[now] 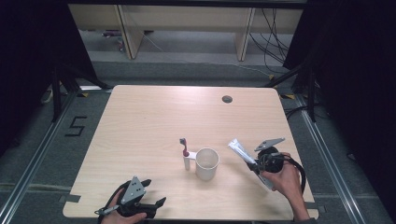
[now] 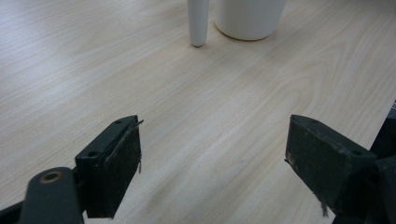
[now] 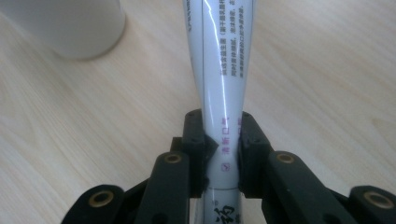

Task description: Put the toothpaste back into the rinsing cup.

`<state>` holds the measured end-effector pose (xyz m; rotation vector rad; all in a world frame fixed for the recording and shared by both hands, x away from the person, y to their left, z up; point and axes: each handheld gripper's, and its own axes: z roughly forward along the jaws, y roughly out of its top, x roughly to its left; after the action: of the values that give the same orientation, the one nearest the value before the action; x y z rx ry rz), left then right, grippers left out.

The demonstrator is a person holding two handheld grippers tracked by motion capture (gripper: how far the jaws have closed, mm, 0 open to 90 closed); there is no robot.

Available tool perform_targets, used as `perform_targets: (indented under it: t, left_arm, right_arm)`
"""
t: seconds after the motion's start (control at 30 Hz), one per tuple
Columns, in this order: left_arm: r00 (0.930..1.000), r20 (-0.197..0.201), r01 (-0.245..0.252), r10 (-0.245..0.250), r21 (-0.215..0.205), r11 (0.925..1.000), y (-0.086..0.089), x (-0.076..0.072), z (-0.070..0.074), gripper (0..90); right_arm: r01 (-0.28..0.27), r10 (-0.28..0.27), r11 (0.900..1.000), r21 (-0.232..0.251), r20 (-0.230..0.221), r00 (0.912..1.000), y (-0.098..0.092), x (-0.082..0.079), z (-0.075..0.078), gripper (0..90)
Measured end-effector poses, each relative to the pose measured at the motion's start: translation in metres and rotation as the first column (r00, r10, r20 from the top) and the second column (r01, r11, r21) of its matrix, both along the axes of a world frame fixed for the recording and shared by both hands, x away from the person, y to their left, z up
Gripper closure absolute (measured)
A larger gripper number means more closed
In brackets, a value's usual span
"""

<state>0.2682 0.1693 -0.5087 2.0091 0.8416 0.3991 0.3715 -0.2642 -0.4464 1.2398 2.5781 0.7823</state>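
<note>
High view shows a cup (image 1: 207, 163) and a toothbrush (image 1: 184, 151) mid-table — the right gripper (image 1: 254, 165) squeezes a white tube (image 1: 243, 153), the left gripper (image 1: 156, 205) gapes wide.

You're in a lab-style recording booth: black curtains (image 1: 28, 70) on both sides, a bare wooden table (image 1: 154, 121), a taped 5 (image 1: 75, 126) on grey carpet, loose cables (image 1: 273, 35) out back.

Toothpaste tube (image 3: 219, 70) ends beyond frame; print unreadable
</note>
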Motion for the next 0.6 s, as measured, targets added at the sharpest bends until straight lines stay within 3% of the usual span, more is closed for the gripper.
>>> perform_targets:
  t: [0.03, 0.1, 0.23, 0.27, 0.3, 0.37, 0.4, 0.47, 0.5, 0.53, 0.57, 0.6]
  left_arm:
    - [1.0000, 0.000, -0.001, 0.001, 0.000, 1.0000, 0.000, 0.000, 0.000, 17.9]
    - [1.0000, 0.001, -0.001, 0.001, -0.001, 1.0000, 0.000, 0.000, 0.000, 17.9]
    - [1.0000, 0.001, -0.003, 0.003, -0.001, 1.0000, 0.000, 0.000, 0.000, 17.9]
    - [1.0000, 0.001, -0.003, 0.003, -0.002, 1.0000, 0.000, 0.000, 0.000, 17.9]
    - [1.0000, 0.003, 0.002, -0.002, 0.000, 1.0000, 0.000, 0.000, 0.000, 17.9]
    - [1.0000, 0.003, 0.003, -0.003, 0.002, 1.0000, 0.000, 0.000, 0.000, 17.9]
    - [1.0000, 0.004, 0.005, -0.005, 0.005, 1.0000, 0.000, 0.000, 0.000, 17.9]
    - [1.0000, 0.004, 0.006, -0.006, 0.006, 1.0000, 0.000, 0.000, 0.000, 17.9]
    - [1.0000, 0.004, 0.006, -0.006, 0.006, 1.0000, 0.000, 0.000, 0.000, 17.9]
    - [1.0000, 0.004, 0.006, -0.006, 0.006, 1.0000, 0.000, 0.000, 0.000, 17.9]
    - [1.0000, 0.002, -0.002, 0.002, -0.001, 1.0000, 0.000, 0.000, 0.000, 17.9]
    - [1.0000, 0.002, -0.002, 0.002, -0.001, 1.0000, 0.000, 0.000, 0.000, 17.9]
  right_arm:
    - [-0.012, 0.012, 1.000, 0.003, 0.026, 0.9996, -0.003, 0.001, 0.001, 77.0]
    - [0.020, -0.026, 0.997, 0.069, 0.088, 0.9958, -0.005, 0.000, 0.002, 77.0]
    - [-0.005, -0.008, 0.996, 0.094, 0.140, 0.9901, -0.011, 0.003, 0.007, 76.9]
    - [0.016, -0.037, 0.991, 0.131, 0.163, 0.9858, -0.011, 0.001, 0.010, 77.0]
    - [0.029, -0.054, 0.987, 0.158, 0.158, 0.9859, -0.011, 0.000, 0.012, 77.0]
    - [0.038, -0.065, 0.984, 0.173, 0.157, 0.9854, -0.011, 0.000, 0.014, 77.0]
    - [0.020, -0.056, 0.982, 0.187, 0.192, 0.9797, -0.012, 0.002, 0.015, 77.0]
    - [0.020, -0.069, 0.974, 0.226, 0.210, 0.9753, -0.012, 0.001, 0.018, 77.0]
    - [0.014, -0.082, 0.961, 0.276, 0.234, 0.9688, -0.010, 0.000, 0.022, 77.0]
    - [0.014, -0.082, 0.961, 0.276, 0.234, 0.9688, -0.010, 0.000, 0.022, 77.0]
    - [0.009, -0.093, 0.955, 0.297, 0.272, 0.9578, -0.009, 0.000, 0.025, 77.0]
    - [0.009, -0.093, 0.955, 0.297, 0.272, 0.9578, -0.009, 0.000, 0.025, 77.0]
